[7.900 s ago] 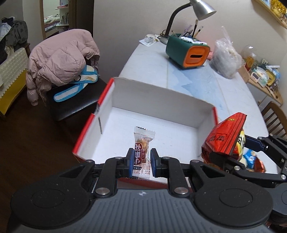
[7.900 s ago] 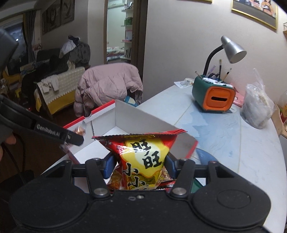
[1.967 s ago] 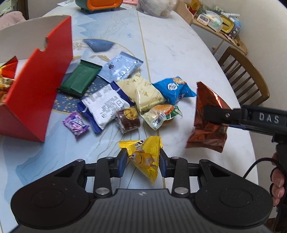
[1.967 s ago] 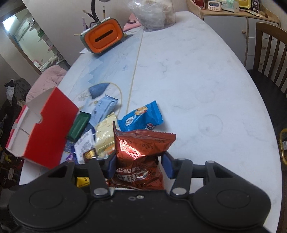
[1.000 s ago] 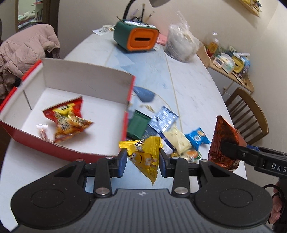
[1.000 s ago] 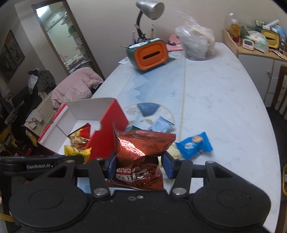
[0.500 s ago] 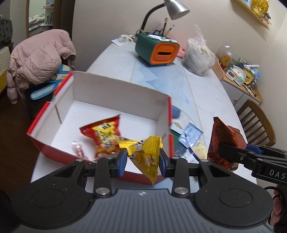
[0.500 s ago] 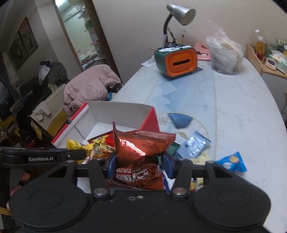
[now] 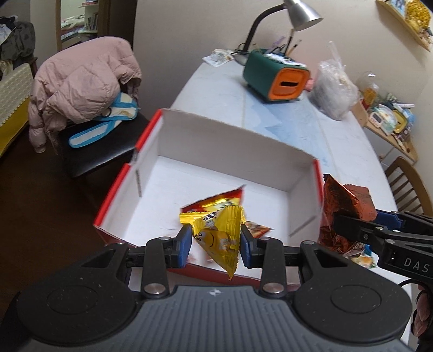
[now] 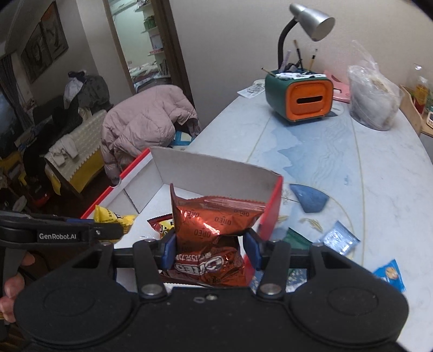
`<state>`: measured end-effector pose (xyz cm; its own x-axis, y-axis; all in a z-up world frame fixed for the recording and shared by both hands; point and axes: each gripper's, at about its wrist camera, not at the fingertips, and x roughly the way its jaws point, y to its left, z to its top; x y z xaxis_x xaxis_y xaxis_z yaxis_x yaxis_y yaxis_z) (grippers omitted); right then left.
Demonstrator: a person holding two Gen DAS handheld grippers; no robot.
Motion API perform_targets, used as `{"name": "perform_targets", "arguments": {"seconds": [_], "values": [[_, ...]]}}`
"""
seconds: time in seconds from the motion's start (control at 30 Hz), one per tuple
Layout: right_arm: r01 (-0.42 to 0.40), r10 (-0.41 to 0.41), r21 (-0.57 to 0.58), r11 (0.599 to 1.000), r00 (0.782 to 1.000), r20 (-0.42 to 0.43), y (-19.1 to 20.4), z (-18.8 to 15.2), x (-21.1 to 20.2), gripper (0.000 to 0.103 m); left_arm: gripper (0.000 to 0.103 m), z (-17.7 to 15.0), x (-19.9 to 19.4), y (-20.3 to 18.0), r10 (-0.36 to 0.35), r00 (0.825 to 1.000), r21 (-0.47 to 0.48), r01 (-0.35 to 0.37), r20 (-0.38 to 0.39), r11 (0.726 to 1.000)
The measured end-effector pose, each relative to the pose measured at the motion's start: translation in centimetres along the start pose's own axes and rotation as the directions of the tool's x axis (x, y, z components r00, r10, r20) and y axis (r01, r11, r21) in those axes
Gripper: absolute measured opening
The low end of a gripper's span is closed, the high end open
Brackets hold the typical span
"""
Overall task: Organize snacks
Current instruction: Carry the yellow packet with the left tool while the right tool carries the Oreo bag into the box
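My left gripper (image 9: 215,245) is shut on a yellow candy packet (image 9: 219,235), held above the near edge of the red and white box (image 9: 216,132). Inside the box lies a red and yellow snack bag (image 9: 216,201). My right gripper (image 10: 209,251) is shut on a shiny red-brown Oreo bag (image 10: 213,224) over the box's near right corner (image 10: 273,205). In the left wrist view that Oreo bag (image 9: 343,208) hangs just right of the box wall. The yellow candy packet (image 10: 113,218) shows at the left of the right wrist view.
Loose snack packets (image 10: 339,239) lie on the marble table (image 10: 379,168) right of the box. A green and orange holder (image 10: 299,97), a desk lamp (image 10: 311,21) and a clear bag (image 10: 373,100) stand at the far end. A chair with a pink jacket (image 9: 81,84) stands left.
Both grippers have carried their packets leftward from the loose pile to the box. The box now fills the middle of both views.
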<state>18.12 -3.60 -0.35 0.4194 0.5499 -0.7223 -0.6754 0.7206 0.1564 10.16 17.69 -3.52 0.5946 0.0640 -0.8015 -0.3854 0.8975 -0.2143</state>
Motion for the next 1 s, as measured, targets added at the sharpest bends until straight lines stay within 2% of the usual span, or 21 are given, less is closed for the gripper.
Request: {"name": "perform_targets", "arguments": {"seconds": [0.17, 0.43, 0.7, 1.0], "values": [[0.023, -0.023, -0.025, 0.999, 0.999, -0.028, 1.1, 0.8, 2.8, 0.051, 0.036, 0.8, 1.6, 2.2, 0.025, 0.999, -0.010, -0.026, -0.030, 1.000], [0.085, -0.094, -0.102, 0.991, 0.992, -0.083, 2.1, 1.6, 7.8, 0.051, 0.036, 2.2, 4.3, 2.9, 0.068, 0.997, 0.054, -0.066, -0.047, 0.996], [0.105, -0.130, -0.190, 0.976, 0.983, -0.127, 3.5, 1.5, 10.8, 0.051, 0.036, 2.8, 7.6, 3.1, 0.104, 0.990, 0.118, -0.092, -0.098, 0.989], [0.097, -0.123, -0.159, 0.982, 0.979, -0.162, 2.8, 1.8, 12.0, 0.051, 0.036, 2.1, 9.6, 2.4, 0.133, 0.978, 0.184, -0.103, -0.160, 0.978]]}}
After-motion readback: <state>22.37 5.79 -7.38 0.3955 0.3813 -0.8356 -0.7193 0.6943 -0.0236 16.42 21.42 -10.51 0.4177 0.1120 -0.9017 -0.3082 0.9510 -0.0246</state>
